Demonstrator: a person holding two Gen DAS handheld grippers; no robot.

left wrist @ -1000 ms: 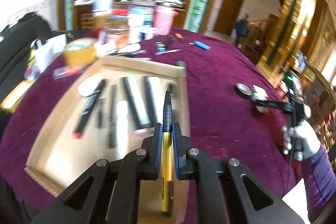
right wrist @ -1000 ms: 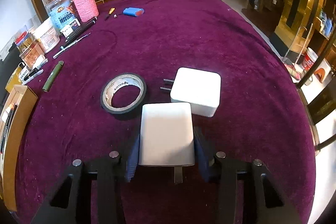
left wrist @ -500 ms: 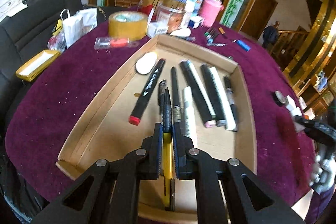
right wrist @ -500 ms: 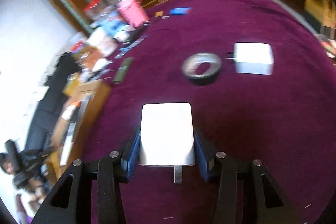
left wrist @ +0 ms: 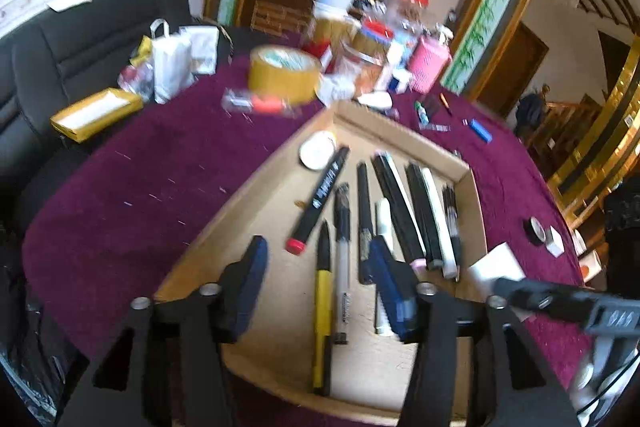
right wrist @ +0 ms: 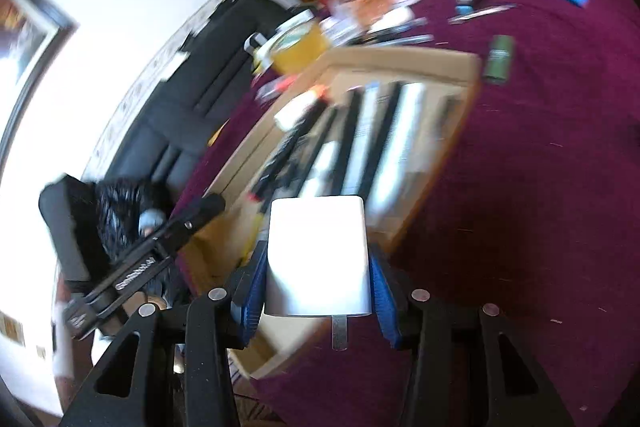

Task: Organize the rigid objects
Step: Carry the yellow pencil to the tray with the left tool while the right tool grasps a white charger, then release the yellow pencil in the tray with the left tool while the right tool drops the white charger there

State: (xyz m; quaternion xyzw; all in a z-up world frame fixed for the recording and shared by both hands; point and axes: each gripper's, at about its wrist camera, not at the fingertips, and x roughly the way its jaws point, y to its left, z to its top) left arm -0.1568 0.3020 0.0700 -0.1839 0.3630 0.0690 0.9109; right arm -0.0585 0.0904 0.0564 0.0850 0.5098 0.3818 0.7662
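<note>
My left gripper [left wrist: 318,267] is open above the near end of the cardboard tray [left wrist: 256,187]. A yellow and black pen [left wrist: 323,307] lies in the tray between its fingers, beside several black and white pens and markers [left wrist: 400,203]. My right gripper [right wrist: 318,279] is shut on a white charger block [right wrist: 318,255] and holds it over the tray's near right corner [right wrist: 460,67]. The charger [left wrist: 496,265] and right gripper also show at the right of the left wrist view.
A roll of yellow tape [left wrist: 284,73], a pink cup [left wrist: 430,65], jars and bags crowd the far side of the purple tablecloth. A black tape roll [left wrist: 536,229] and a second white charger [left wrist: 556,241] lie to the right. A green marker [right wrist: 499,59] lies beyond the tray.
My left gripper has opened and let the yellow pen go into the tray. My right gripper has carried the white charger left, from the open cloth to the tray's edge.
</note>
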